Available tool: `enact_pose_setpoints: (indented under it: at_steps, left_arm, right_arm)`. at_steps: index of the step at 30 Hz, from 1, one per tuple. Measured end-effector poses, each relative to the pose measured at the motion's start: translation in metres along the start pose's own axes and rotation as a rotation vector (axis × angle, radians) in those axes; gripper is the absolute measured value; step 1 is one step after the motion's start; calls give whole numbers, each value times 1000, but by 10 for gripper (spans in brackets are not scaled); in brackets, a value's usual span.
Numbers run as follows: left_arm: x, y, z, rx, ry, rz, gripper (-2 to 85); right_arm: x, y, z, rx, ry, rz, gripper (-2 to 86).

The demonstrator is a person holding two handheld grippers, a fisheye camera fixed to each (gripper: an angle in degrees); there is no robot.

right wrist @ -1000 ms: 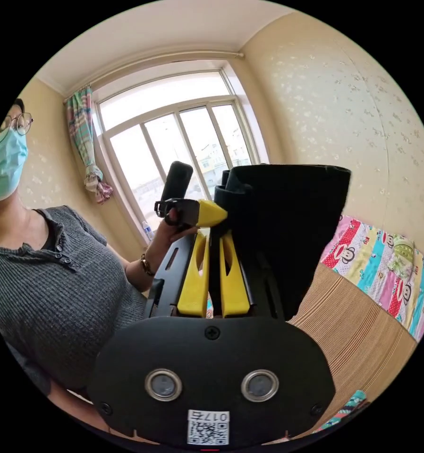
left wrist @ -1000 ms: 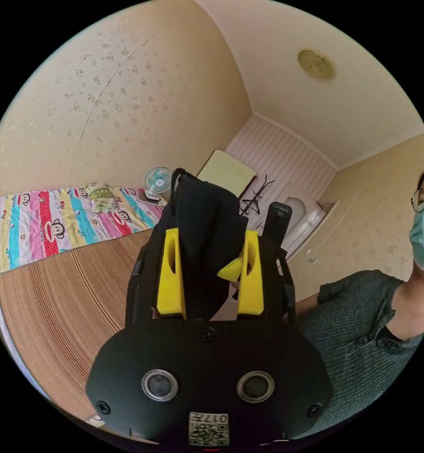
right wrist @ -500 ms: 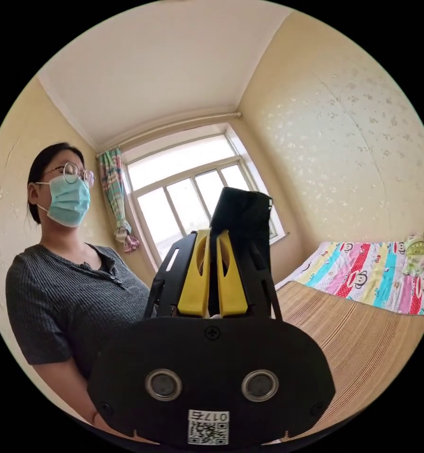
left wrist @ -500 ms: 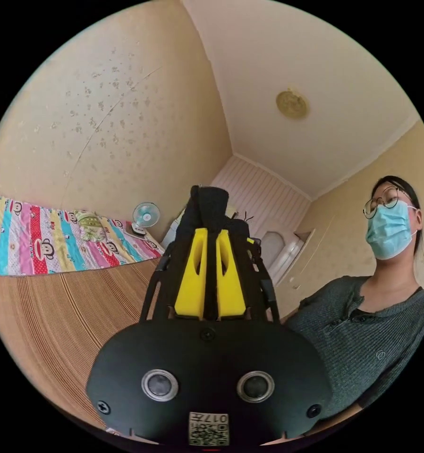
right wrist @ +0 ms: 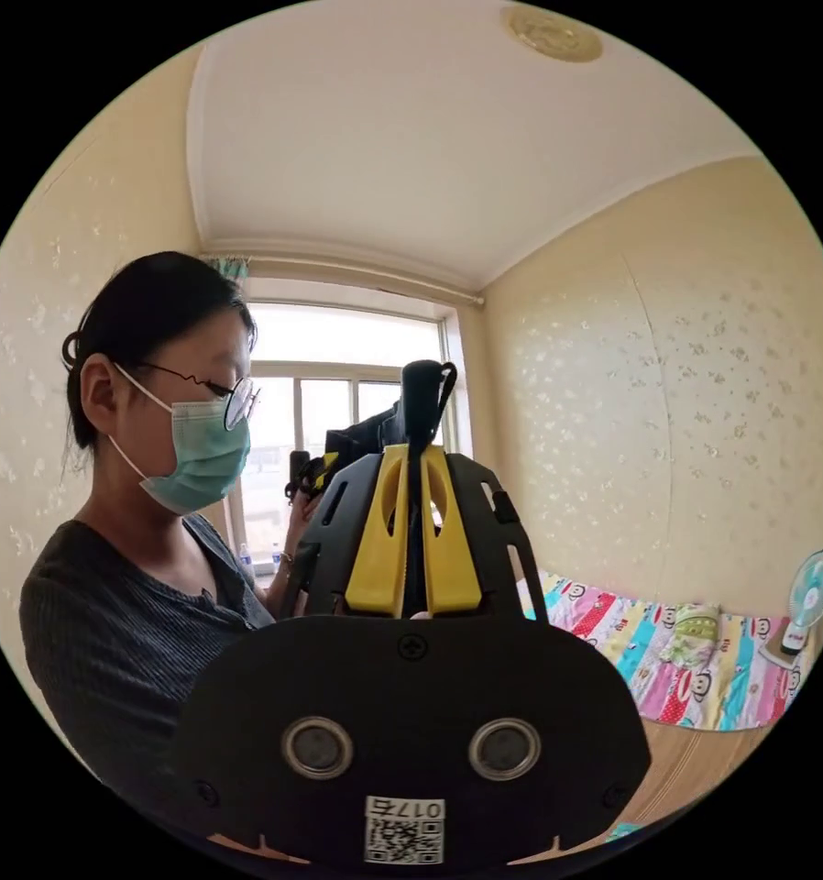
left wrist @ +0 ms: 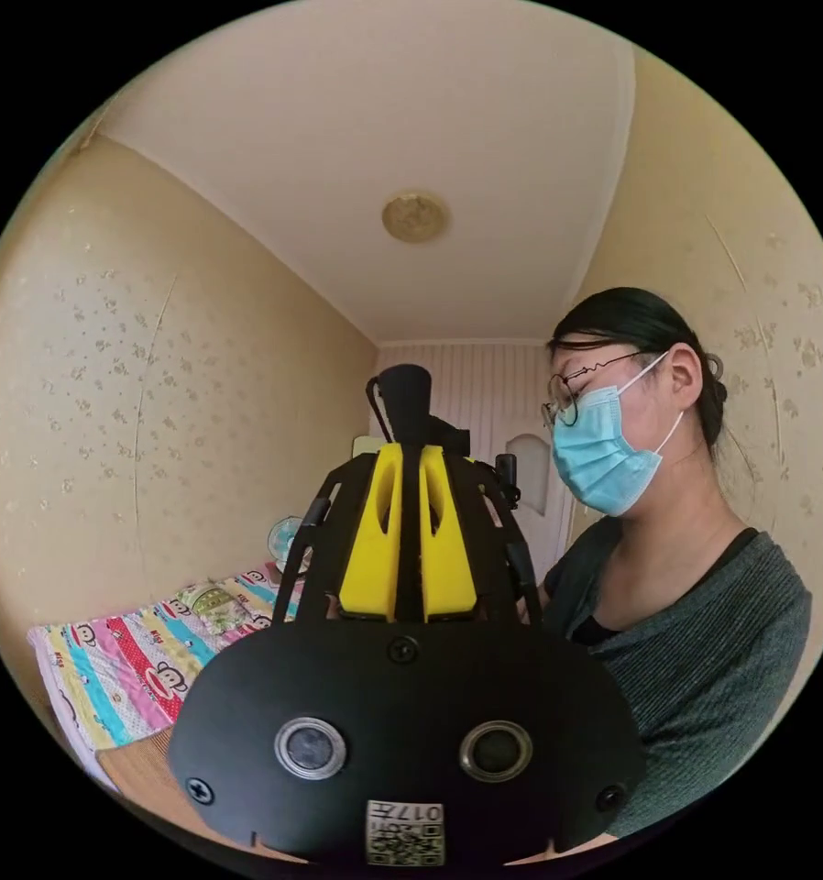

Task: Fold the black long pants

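Note:
In the left gripper view my left gripper [left wrist: 410,454] is shut on the black pants [left wrist: 404,401]; a narrow bunch of the cloth sticks up past the yellow jaws. In the right gripper view my right gripper [right wrist: 421,454] is likewise shut on the black pants [right wrist: 421,390], whose cloth stands above the jaw tips with a small loop at its side. Behind it, the pants stretch left to the left gripper [right wrist: 312,472], held in the person's hand. Both grippers are lifted near the person's face. The rest of the pants is hidden behind the gripper bodies.
The person [left wrist: 677,587] stands close beside both grippers. A bed with a colourful cartoon sheet [left wrist: 118,660] and a woven mat [right wrist: 682,761] lies low in both views. A small fan [right wrist: 810,587] stands at the bed's end. The window [right wrist: 338,403] is behind the person.
Both grippers have risen and tilted up toward the ceiling, close to the person's face. The left jaws, apart around the cloth one second ago, have closed on it.

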State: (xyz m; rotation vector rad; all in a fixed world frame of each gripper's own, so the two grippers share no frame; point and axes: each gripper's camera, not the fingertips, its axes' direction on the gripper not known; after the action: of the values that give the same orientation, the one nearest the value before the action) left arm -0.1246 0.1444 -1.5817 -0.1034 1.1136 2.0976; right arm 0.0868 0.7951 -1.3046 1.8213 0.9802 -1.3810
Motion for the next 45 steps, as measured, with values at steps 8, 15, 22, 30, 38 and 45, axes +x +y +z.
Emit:
enact_pose_setpoints:
  at_steps: [8, 15, 22, 30, 38, 45]
  left_arm:
    - [-115, -3, 95, -136, -222, -213, 24]
    - [-415, 69, 270, -478, -511, -524, 64]
    - [-456, 341, 272, -833, -598, -761, 86]
    - [-322, 695, 251, -1269, -368, -1233, 131]
    - [-223, 794, 257, -1476, -372, -1366, 76]
    - [-222, 756, 226, -312, 615, -1755, -6]
  right_arm:
    - [115, -14, 70, -157, 208, 154, 17]
    - [374, 67, 237, -302, 486, 417, 25]
    - [449, 279, 313, -604, 699, 390, 31]
    - [414, 610, 241, -1105, 441, 847, 35]
    - [332, 736, 162, -1187, 405, 1234, 45]
    - [313, 752, 110, -985, 363, 1466, 45]
